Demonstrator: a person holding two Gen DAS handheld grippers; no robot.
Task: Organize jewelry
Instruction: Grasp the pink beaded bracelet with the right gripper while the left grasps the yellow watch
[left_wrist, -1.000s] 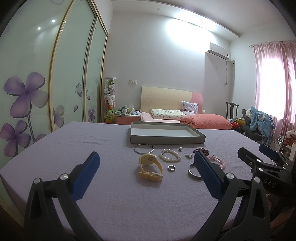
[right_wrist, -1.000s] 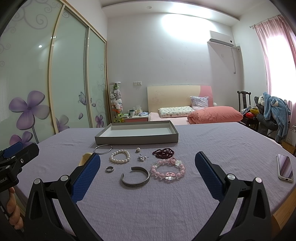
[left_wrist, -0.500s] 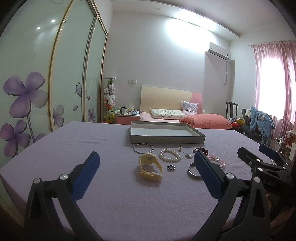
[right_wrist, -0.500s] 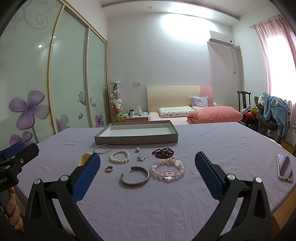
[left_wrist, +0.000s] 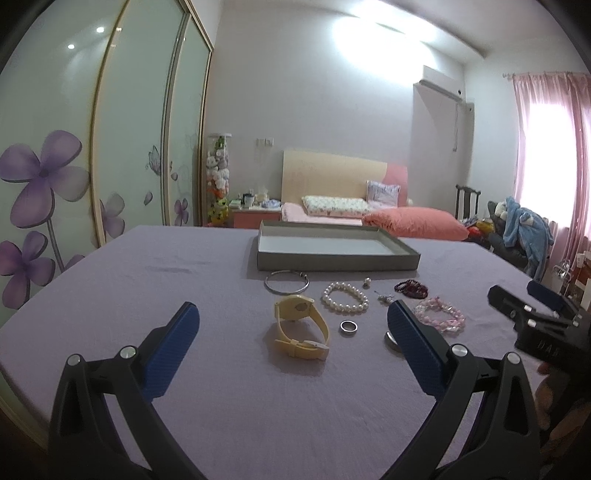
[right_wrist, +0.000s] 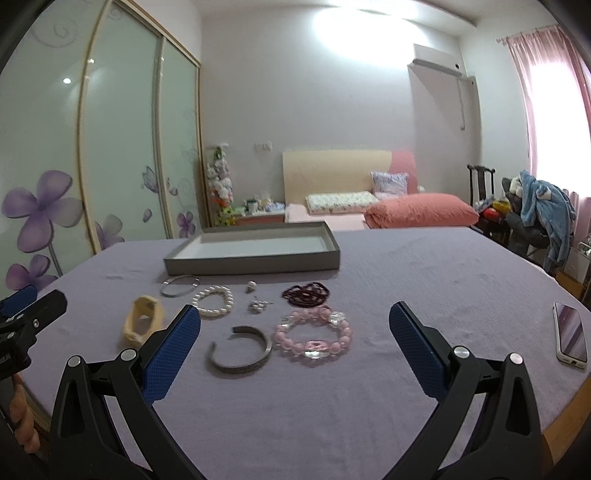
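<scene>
A grey tray, empty, stands on the purple table. In front of it lie a yellow watch, a pearl bracelet, a thin silver bangle, a small ring, a metal cuff, a pink bead bracelet and dark red beads. My left gripper is open above the watch. My right gripper is open, near the cuff and pink bracelet.
A phone lies at the table's right edge. Small earrings lie between the pearls and dark beads. A bed and wardrobe doors stand beyond the table.
Both grippers have moved slightly forward and lower toward the jewelry; the right one has shifted a little right. Nothing has been picked up.
</scene>
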